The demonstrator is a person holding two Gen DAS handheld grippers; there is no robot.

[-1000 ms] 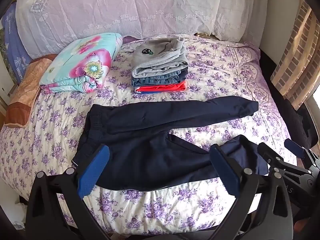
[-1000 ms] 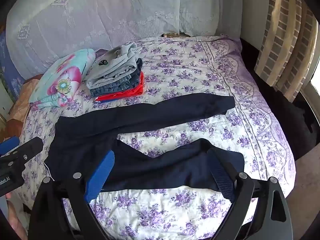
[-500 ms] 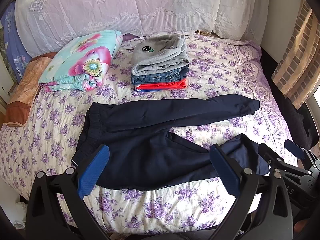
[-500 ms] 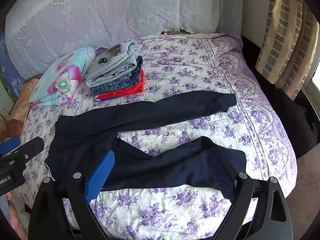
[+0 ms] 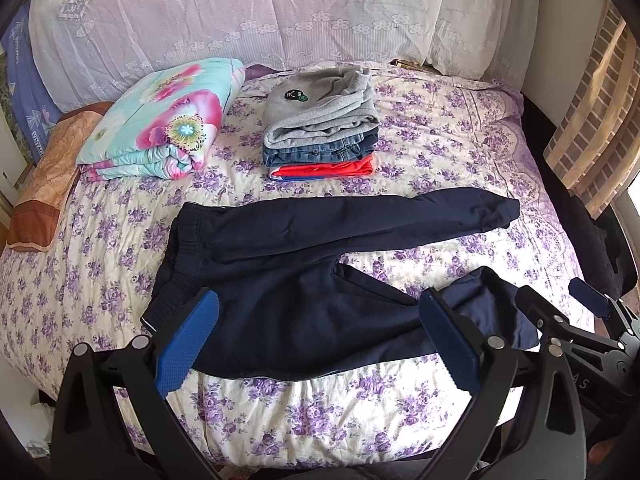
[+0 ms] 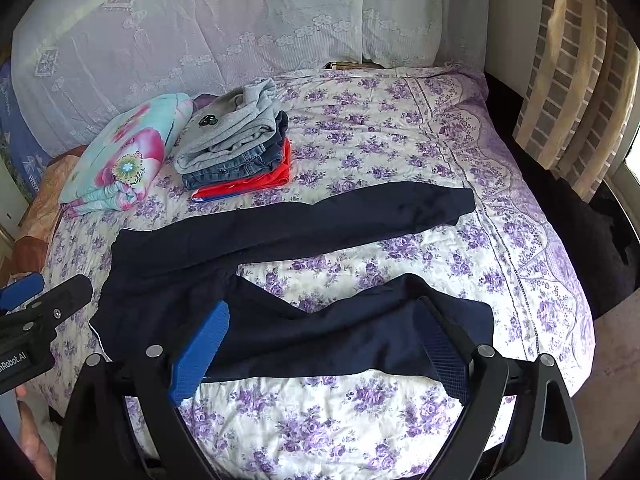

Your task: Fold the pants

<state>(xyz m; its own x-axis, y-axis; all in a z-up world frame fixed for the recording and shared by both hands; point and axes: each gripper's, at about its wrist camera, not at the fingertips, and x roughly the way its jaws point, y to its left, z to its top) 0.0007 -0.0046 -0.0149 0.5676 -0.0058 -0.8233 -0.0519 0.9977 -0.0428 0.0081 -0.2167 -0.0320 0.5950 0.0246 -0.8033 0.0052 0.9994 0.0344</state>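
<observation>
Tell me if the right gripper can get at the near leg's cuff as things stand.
Probably yes: the right gripper hangs open just above the near leg's cuff of the navy pants, with nothing lying between them.

Both fisheye views look forward and down from the near edge of the bed (image 5: 472,128), toward the lace-covered headboard end. The left wrist view sits over the waistband side of the navy pants (image 5: 304,264), its own spread fingers framing the bottom; the right gripper (image 5: 560,300) intrudes at its lower right. The right wrist view sits further right, over the near leg cuff, with the left gripper (image 6: 36,296) at its left edge. Both share the pants, the stack of folded clothes (image 6: 236,148) and the floral quilt (image 5: 164,120).
</observation>
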